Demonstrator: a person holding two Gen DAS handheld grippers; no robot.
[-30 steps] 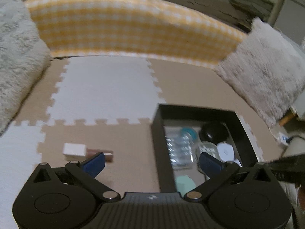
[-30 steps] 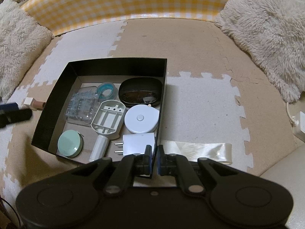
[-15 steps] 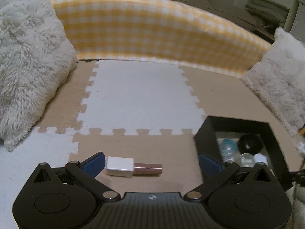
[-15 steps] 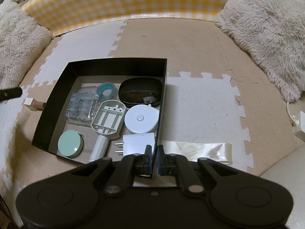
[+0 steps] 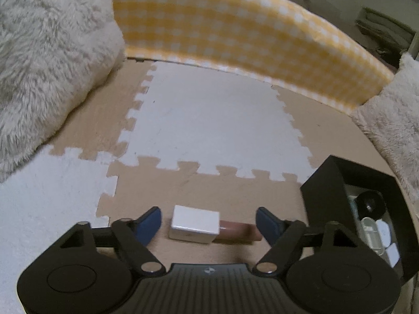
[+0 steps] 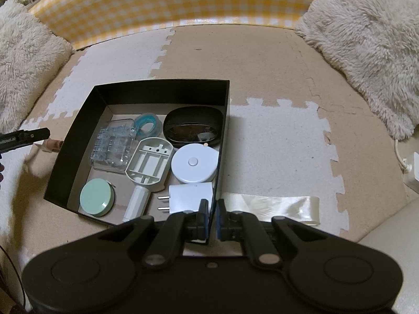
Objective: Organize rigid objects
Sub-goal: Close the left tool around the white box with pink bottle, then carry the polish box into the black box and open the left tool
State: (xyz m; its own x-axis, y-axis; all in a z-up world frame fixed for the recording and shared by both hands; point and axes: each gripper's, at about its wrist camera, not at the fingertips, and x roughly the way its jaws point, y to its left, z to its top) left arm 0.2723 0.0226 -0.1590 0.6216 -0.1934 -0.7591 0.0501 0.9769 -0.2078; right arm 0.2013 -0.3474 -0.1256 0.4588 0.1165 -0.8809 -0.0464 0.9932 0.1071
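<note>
In the right wrist view the box [image 6: 146, 89] wall hides most of the tube [image 6: 53, 144]. The right tongs [image 6: 212, 218] cover the box's near corner and part of the plug [image 6: 189, 196].

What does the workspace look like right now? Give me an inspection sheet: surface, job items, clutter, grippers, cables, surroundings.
Surface: foam puzzle mat, beige and white tiles.
Job's things: white-capped brown tube lies on the mat, left of the black box. The box holds a clear plastic case, teal ring, black oval case, white round device, grey-white holder, mint round tin and white plug adapter.
Clutter: shiny white strip on the mat, right of the box.
Grippers: left gripper open, straddling the tube; right gripper shut on the box's wall.
Cables: white cord at right edge.
Surroundings: yellow gingham bumper, fluffy cushions.
</note>
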